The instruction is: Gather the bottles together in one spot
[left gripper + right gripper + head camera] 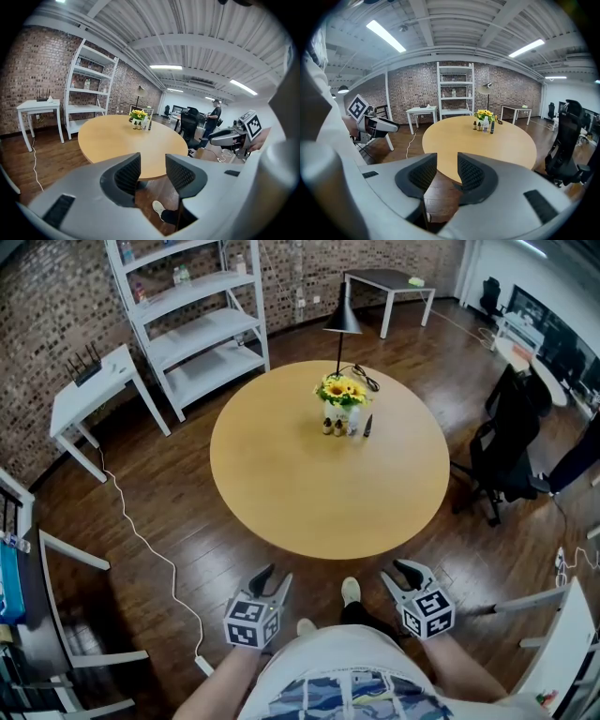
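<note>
Far left, a small white side table stands against a rough red brick wall. Beside it is a white open shelving unit with flat shelves and a few small items I cannot identify. A white cable snakes over the dark glossy plank floor. My left gripper, a grey moulded shell with ribbed black pads, hangs short of the table's near edge, fingers apart, nothing between them. The table is round, smooth pale wood, mostly bare. The bottles stand on its far half, well apart from both grippers: two small dark brown ones, a pale one and a slim dark one. They form a tight row at the foot of a white vase of yellow sunflowers. A black cone-shaded lamp rises behind them. My right gripper shows a narrower gap between its fingers, also empty. Far right is a black office chair.
</note>
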The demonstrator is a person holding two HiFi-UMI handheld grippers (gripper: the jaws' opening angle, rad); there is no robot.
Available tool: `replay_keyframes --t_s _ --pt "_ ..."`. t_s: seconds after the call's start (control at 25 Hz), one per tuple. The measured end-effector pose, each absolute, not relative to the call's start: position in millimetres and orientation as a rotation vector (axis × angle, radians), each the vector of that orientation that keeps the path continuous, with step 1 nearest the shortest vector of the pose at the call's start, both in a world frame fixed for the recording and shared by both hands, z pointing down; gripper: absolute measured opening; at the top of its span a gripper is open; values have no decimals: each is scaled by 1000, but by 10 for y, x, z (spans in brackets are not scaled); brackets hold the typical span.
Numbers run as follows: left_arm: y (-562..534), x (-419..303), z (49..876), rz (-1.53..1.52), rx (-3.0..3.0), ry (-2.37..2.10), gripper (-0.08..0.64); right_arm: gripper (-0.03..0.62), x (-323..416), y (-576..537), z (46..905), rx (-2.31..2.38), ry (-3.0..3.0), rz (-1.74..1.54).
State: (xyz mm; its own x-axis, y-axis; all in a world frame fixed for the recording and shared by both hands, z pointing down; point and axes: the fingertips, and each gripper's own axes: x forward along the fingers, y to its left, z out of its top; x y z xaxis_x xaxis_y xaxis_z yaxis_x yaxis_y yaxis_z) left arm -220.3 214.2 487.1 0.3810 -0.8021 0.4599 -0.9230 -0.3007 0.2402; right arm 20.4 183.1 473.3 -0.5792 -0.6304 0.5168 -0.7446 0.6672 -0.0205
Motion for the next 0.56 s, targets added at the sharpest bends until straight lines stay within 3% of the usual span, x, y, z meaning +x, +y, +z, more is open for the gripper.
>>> replay_keyframes --t_s 0.56 --pt "2240 -2197 4934 335 2158 -1494 166 160 123 1859 4808 1012 -2431 327"
